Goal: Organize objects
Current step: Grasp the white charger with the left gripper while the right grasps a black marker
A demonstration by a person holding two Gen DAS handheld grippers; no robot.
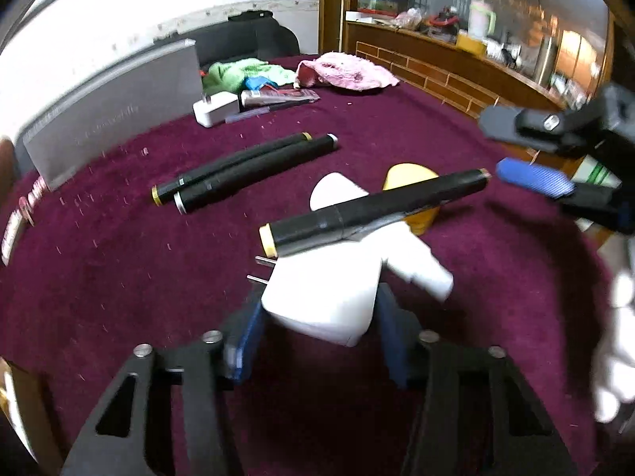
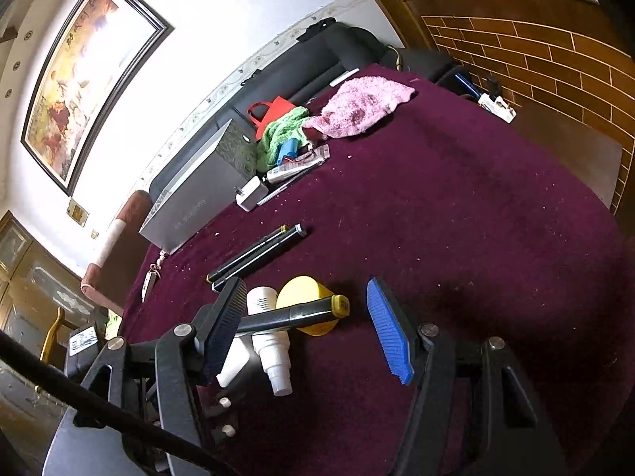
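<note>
The left gripper (image 1: 313, 341) has its jaws clenched on a white charger (image 1: 325, 297) low over the purple counter (image 1: 119, 277), with a black marker (image 1: 373, 210) lying across the charger and a white bottle (image 2: 270, 341). The right gripper (image 2: 309, 329) hangs released, straddling the marker's yellow-capped end. Judging by this, the charger is being gathered; next it likely needs lifting clear without rolling the marker off.

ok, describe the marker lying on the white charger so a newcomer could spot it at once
On the maroon table, look near the front edge where the left gripper brackets a white charger. A black marker rests across the top of that charger, beside a yellow lid. Unlike the two black markers lying flat side by side further back, this one is alone, raised off the cloth, with a yellow end cap.
</note>
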